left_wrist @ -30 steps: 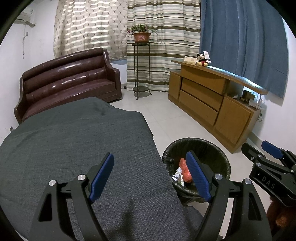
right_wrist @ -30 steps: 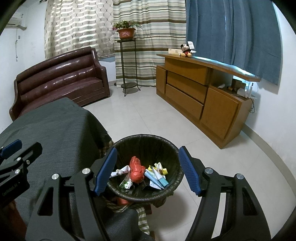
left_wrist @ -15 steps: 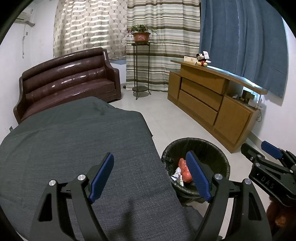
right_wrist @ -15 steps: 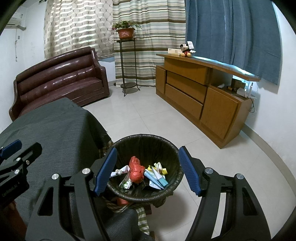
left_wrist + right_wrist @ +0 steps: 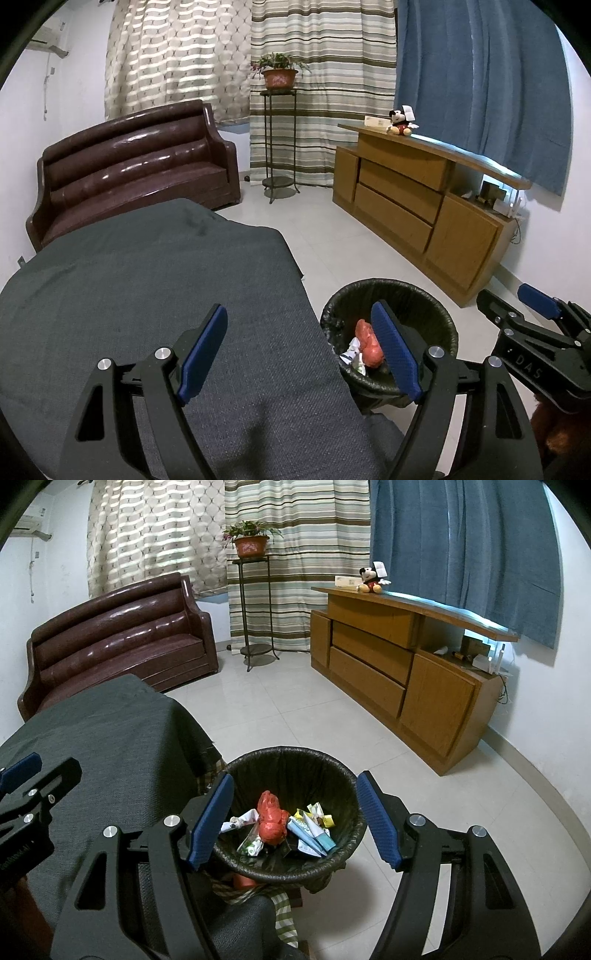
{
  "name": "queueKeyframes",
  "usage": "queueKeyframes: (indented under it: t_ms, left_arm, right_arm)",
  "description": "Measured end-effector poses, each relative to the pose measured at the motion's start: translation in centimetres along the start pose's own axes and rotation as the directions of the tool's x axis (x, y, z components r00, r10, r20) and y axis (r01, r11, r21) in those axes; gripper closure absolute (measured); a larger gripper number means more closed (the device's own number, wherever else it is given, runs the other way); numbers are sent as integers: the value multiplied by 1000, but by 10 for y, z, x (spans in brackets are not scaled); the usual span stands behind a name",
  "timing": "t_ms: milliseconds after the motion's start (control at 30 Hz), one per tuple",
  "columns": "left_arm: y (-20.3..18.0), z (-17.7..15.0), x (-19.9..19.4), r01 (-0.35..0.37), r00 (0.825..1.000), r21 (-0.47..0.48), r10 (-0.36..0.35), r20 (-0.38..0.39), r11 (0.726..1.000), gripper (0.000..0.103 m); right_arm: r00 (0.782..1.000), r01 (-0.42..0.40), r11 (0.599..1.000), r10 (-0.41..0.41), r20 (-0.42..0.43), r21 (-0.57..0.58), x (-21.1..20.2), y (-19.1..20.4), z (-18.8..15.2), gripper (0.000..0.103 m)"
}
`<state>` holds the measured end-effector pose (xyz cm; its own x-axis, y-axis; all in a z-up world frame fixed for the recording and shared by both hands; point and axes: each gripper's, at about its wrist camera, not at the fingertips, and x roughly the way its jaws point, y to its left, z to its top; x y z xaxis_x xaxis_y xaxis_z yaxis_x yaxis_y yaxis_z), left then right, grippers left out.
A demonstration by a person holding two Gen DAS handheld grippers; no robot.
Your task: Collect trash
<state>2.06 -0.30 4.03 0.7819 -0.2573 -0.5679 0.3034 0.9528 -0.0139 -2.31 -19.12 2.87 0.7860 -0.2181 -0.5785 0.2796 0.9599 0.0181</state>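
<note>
A black-lined trash bin [image 5: 291, 764] stands on the floor beside the table's right edge; it also shows in the left wrist view [image 5: 413, 295]. It holds a crumpled red bag [image 5: 271, 818], white and green wrappers [image 5: 312, 829] and other scraps. My right gripper [image 5: 295, 819] is open and empty, above the bin. My left gripper [image 5: 301, 349] is open and empty, over the grey cloth-covered table [image 5: 129, 295] near its right edge. No trash shows on the cloth.
A brown leather sofa [image 5: 129, 173] stands behind the table. A wooden sideboard [image 5: 399, 664] with a plush toy [image 5: 371, 578] lines the right wall. A metal plant stand [image 5: 255, 609] stands by the curtains. Tiled floor [image 5: 314, 716] lies between them.
</note>
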Motion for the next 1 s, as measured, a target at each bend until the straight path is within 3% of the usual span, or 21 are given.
queueKeyframes:
  t_ms: [533, 1000]
  left_arm:
    - [-4, 1, -5, 10, 1000, 26, -10, 18, 1000, 25]
    - [-9, 1, -3, 13, 1000, 25, -13, 15, 1000, 19]
  right_arm:
    - [1000, 0, 1000, 0, -2, 0, 0, 1, -1, 36]
    - [1000, 0, 1000, 0, -2, -1, 0, 1, -1, 36]
